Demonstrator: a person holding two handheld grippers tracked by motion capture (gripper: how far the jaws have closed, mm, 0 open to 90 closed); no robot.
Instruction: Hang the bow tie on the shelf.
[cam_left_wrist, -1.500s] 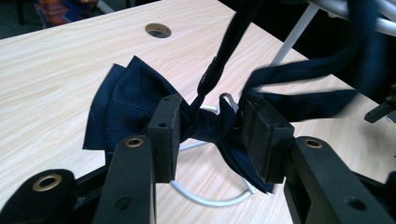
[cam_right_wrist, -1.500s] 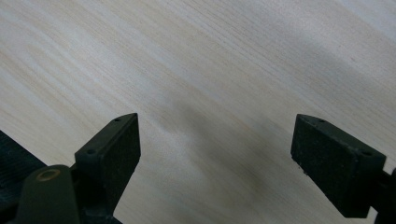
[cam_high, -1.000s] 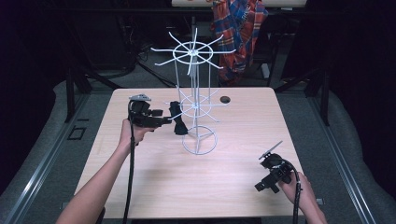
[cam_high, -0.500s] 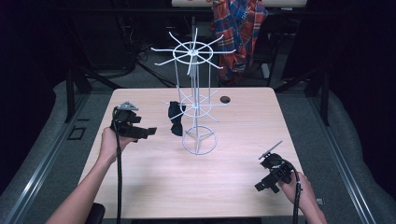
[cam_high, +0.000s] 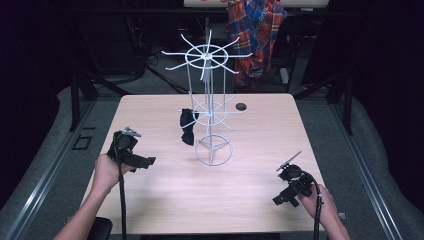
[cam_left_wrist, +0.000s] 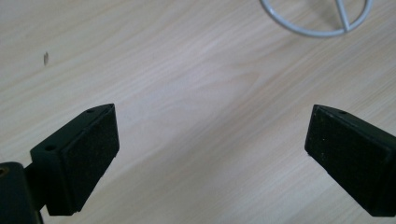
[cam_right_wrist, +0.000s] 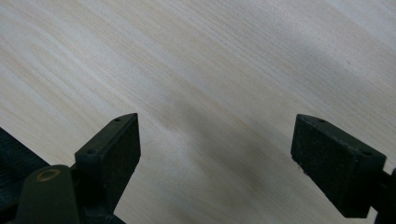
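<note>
Dark room, grey floor (cam_high: 380, 165), perhaps carpet.

Cloth (cam_high: 187, 126) on rack (cam_high: 210, 100), left of its post.

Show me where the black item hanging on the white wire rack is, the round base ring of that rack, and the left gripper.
black item (cam_high: 187, 127), high view, middle of the hanging piece.
base ring (cam_left_wrist: 299, 31), left gripper view, lower rim of the ring.
left gripper (cam_high: 150, 161), high view, at its jaw tips.
</note>
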